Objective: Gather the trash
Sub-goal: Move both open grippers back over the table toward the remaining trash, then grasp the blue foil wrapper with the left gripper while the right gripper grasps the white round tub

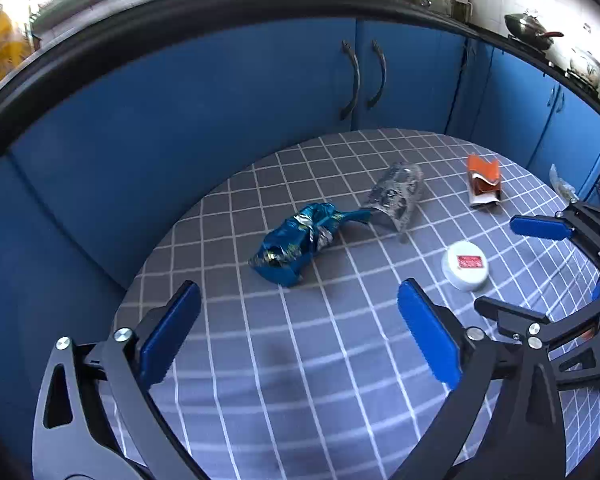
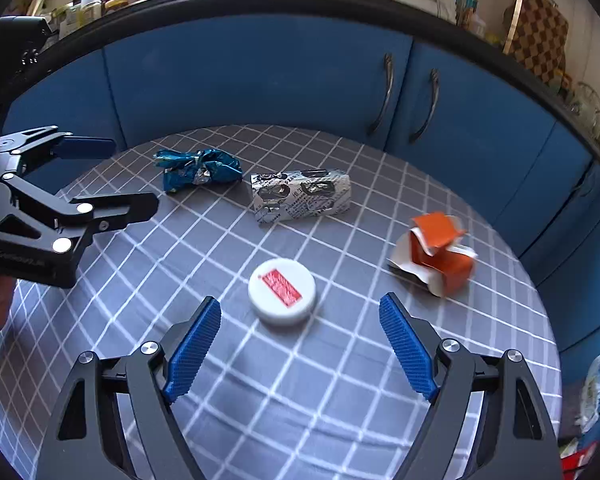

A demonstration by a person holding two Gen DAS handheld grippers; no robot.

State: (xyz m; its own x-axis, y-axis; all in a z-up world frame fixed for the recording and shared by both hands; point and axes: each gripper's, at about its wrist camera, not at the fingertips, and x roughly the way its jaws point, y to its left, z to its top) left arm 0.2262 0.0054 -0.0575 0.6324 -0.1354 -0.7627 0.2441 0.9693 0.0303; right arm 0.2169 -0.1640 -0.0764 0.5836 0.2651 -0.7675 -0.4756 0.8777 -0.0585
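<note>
Nearest, the left gripper (image 1: 298,332) and right gripper (image 2: 300,336) both hover spread wide and empty above a grey checked desk (image 2: 300,400). Just beyond the right gripper lies a white round lid (image 2: 282,292). Farther back sit a torn orange carton (image 2: 436,258), a black-and-white printed wrapper (image 2: 300,195) and a crumpled blue foil wrapper (image 2: 198,169), before blue cabinets (image 2: 260,76).

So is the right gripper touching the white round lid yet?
Apart. In the right wrist view the right gripper is open, and checked tablecloth shows between both blue pads and the white round lid ahead of them.
</note>
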